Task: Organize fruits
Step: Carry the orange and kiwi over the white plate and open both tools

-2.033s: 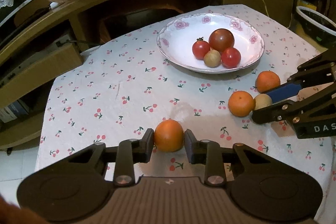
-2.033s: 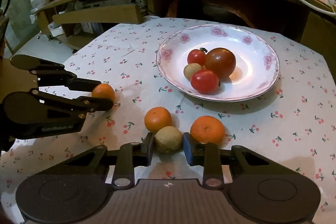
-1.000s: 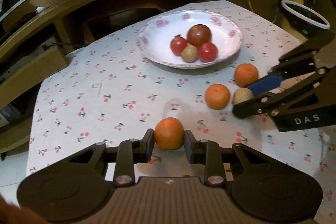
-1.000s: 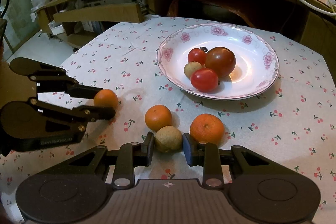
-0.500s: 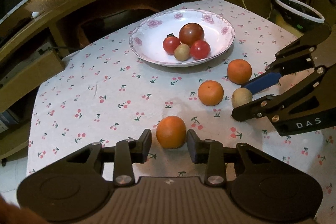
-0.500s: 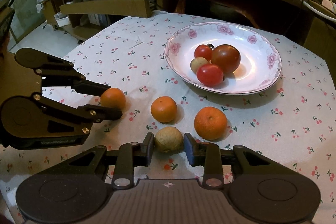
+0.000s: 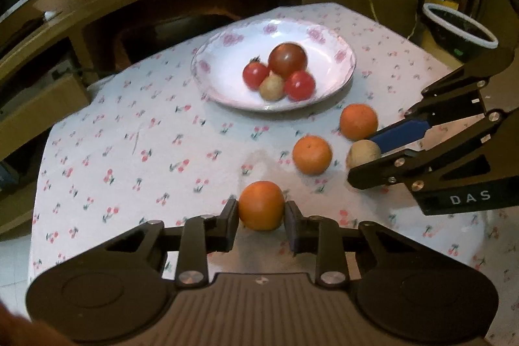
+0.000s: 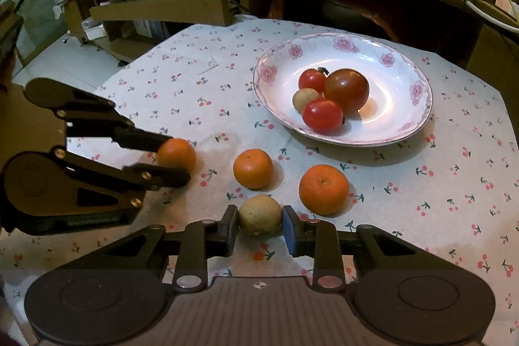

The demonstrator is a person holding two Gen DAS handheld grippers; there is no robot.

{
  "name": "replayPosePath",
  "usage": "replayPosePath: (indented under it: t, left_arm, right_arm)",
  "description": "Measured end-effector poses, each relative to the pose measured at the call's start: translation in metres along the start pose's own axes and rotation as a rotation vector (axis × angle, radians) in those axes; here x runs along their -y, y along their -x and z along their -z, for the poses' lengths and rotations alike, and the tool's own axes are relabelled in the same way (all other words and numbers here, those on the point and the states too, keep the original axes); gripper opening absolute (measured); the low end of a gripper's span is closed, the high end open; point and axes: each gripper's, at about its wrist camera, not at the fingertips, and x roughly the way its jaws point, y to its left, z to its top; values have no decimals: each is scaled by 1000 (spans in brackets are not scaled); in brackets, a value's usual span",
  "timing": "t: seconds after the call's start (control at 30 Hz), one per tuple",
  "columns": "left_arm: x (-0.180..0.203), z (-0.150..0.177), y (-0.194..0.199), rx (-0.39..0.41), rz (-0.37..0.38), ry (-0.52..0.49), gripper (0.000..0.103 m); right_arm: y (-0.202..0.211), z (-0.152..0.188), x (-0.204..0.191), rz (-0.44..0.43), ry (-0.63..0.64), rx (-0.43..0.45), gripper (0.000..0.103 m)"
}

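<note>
Since two seconds ago both grippers have lifted back slightly. My left gripper [image 7: 261,216] clamps an orange [image 7: 261,205]; my right gripper [image 8: 259,226] seemingly pinches the tan fruit [image 8: 259,214], contact blurred. Both are held low, ready for carrying to the plate [image 8: 402,119].

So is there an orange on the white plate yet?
No, the plate holds only three tomatoes and one small tan fruit.
</note>
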Motion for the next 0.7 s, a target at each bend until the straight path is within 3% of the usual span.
replayPosePath:
  t: [0.33, 0.7]
  left_arm:
    - [11, -38, 7, 103, 21, 11, 35]
    - [4, -62, -9, 131, 8, 32, 35]
  right_arm:
    - [17, -15, 16, 41, -38, 85, 29]
    - [14, -39, 37, 100, -85, 155, 30]
